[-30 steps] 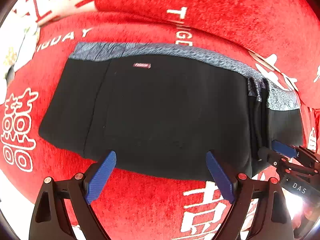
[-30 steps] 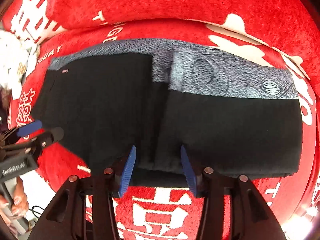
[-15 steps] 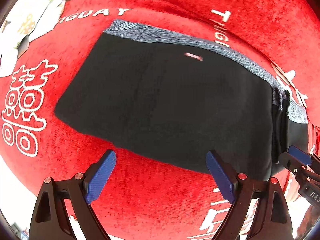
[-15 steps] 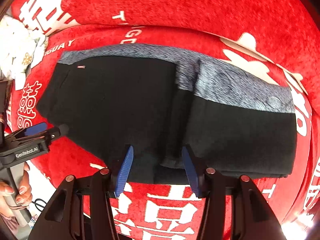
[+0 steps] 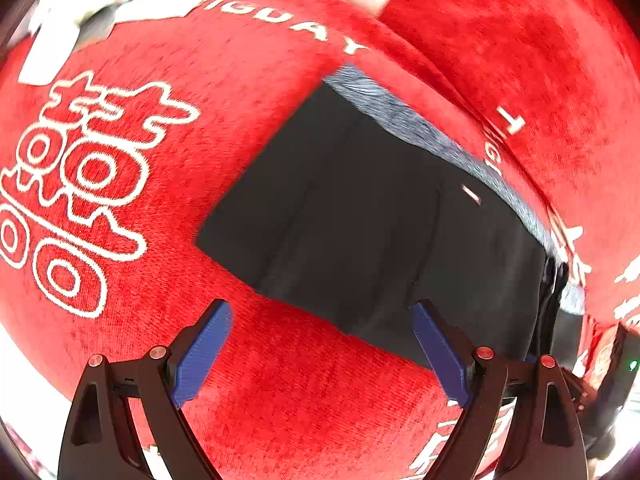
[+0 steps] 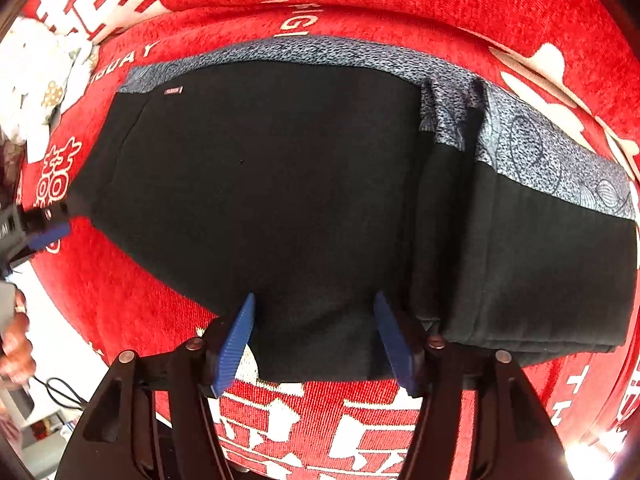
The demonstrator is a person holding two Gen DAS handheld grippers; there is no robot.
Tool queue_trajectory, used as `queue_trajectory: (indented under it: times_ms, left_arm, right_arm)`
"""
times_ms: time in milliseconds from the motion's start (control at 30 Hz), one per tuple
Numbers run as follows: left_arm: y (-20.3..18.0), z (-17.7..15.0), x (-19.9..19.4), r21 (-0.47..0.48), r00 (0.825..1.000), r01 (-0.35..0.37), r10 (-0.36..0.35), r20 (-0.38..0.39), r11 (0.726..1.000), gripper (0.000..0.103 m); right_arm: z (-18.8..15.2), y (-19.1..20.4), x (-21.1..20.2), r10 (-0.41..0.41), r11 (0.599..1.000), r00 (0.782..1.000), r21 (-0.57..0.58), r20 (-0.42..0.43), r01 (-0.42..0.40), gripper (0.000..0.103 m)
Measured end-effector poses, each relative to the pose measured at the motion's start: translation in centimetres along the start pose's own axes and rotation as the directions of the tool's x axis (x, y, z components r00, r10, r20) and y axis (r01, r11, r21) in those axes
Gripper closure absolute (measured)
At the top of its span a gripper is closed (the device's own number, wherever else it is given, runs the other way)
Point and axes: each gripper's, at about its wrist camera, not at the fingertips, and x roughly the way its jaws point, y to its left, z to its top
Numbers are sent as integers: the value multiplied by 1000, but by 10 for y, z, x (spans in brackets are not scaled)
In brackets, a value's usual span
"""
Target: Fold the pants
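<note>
Lying folded on the red sofa cover (image 6: 120, 292), the black pants (image 6: 280, 184) are sitting beyond both grippers, the left gripper (image 5: 320, 344) and right gripper (image 6: 316, 336) hovering with jaws apart.

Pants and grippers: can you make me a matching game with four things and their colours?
Things:
1. pants
2. waistband
3. cover under the pants
4. pads of the right gripper

Colours:
a. red with white writing
b. blue
c. black
d. speckled grey

Pairs: 1-c, 2-d, 3-a, 4-b
</note>
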Motion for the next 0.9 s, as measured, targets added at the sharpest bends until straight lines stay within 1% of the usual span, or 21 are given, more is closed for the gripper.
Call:
queue_trajectory:
  times_ms: [100, 133, 200, 267, 367, 433, 567, 633, 700, 767, 833, 867, 900]
  left_arm:
    - [13, 2, 13, -60, 997, 43, -47, -69, 997, 11]
    - [15, 0, 17, -76, 995, 63, -68, -75, 995, 11]
    - [14, -1, 18, -86, 992, 102, -107, -66, 991, 11]
    - [14, 0, 18, -100, 984, 164, -170, -50, 981, 11]
    - [16, 0, 25, -156, 959, 275, -283, -30, 949, 11]
    - [18, 6, 40, -200, 947, 308, -320, -26, 930, 11]
    - [27, 8, 54, -264, 923, 372, -385, 4, 890, 11]
    - [30, 8, 59, -279, 921, 378, -390, 12, 883, 11]
    - [26, 10, 61, -279, 925, 370, -380, 19, 886, 11]
    - [23, 10, 60, -264, 934, 346, -356, 11, 900, 11]
    - [14, 10, 56, -230, 949, 305, -314, -1, 924, 11]
    - [5, 10, 49, -197, 953, 300, -303, 14, 933, 11]
    - [0, 10, 44, -174, 950, 312, -311, 32, 934, 11]
  right_arm:
    - [1, 3, 3, 0, 1000, 1000, -6, -9, 0, 32]
    - [2, 3, 4, 2, 1000, 1000, -3, -11, -2, 31]
    - [3, 3, 5, 6, 1000, 1000, 6, -15, -6, 31]
    - [3, 3, 5, 11, 1000, 1000, 9, -17, -11, 31]
    - [5, 6, 7, 9, 1000, 1000, 0, -22, -9, 31]
    - [6, 7, 8, 7, 1000, 1000, -3, -24, -7, 31]
    - [5, 7, 8, 8, 1000, 1000, 2, -23, -8, 30]
    - [4, 6, 8, 12, 1000, 1000, 4, -19, -11, 30]
    - [5, 5, 9, 14, 1000, 1000, 4, -17, -14, 29]
    - [4, 5, 10, 14, 1000, 1000, 4, -15, -14, 29]
    - [4, 5, 10, 13, 1000, 1000, 6, -14, -13, 29]
    - [4, 5, 10, 14, 1000, 1000, 6, -14, -14, 29]
    - [4, 5, 9, 14, 1000, 1000, 6, -14, -14, 29]
